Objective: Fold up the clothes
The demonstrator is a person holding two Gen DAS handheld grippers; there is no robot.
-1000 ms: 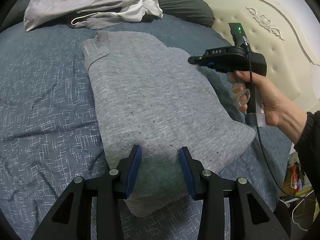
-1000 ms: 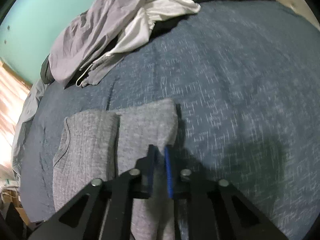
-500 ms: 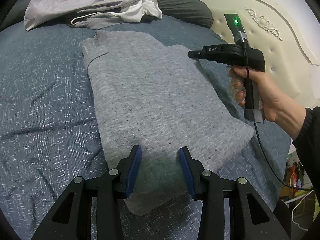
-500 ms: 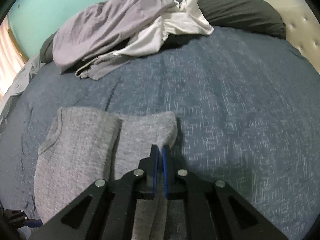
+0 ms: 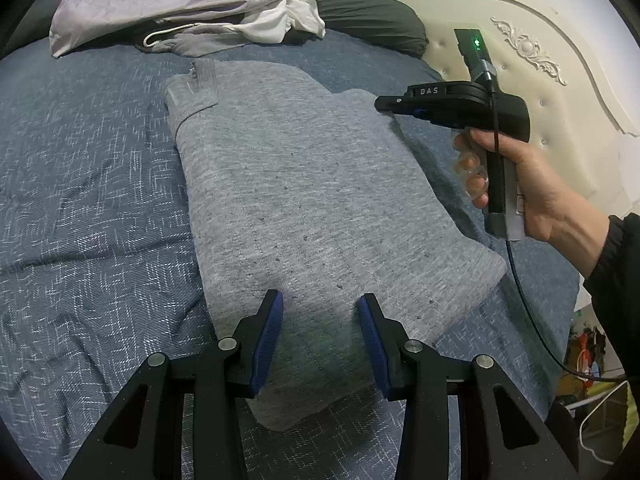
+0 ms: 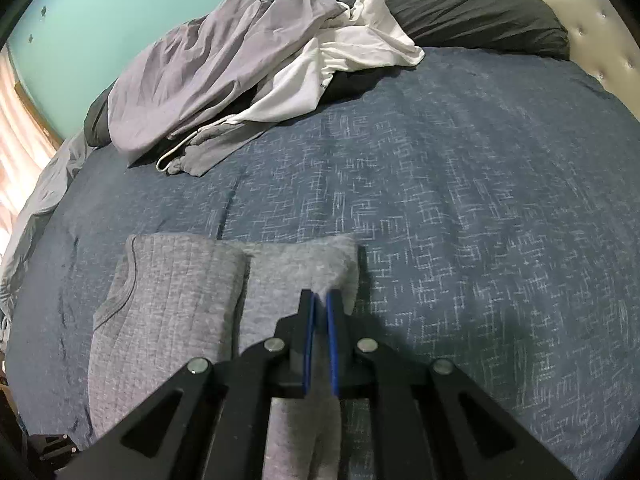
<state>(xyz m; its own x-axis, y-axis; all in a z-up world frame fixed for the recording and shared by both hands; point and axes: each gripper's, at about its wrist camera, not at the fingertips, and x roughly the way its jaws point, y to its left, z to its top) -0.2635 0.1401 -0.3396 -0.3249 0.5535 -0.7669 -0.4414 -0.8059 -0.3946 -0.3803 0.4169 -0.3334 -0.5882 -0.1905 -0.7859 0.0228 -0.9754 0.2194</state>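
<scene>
Left wrist view looked down over a grey shirt lying flat on the blue bedspread, folded lengthwise into a long strip with its collar at the far end. The left gripper stood partly open above the shirt's near end, its two blue pads spread on either side of a strip of the cloth; whether the fingertips pressed on the cloth or only hovered over it could not be told, and nothing was pinched between them. At the shirt's far right edge the person's right hand held the right gripper, which pointed at the folded edge there.

In the right wrist view the right gripper was all but closed, its blue fingers clamped on a narrow fold of the shirt's edge, the cloth rising slightly between the pads. The folded sleeve layer lay to the left of that edge. Beyond, near the dark pillow, a heap of unfolded clothes lay well apart from the shirt, by the cream headboard.
</scene>
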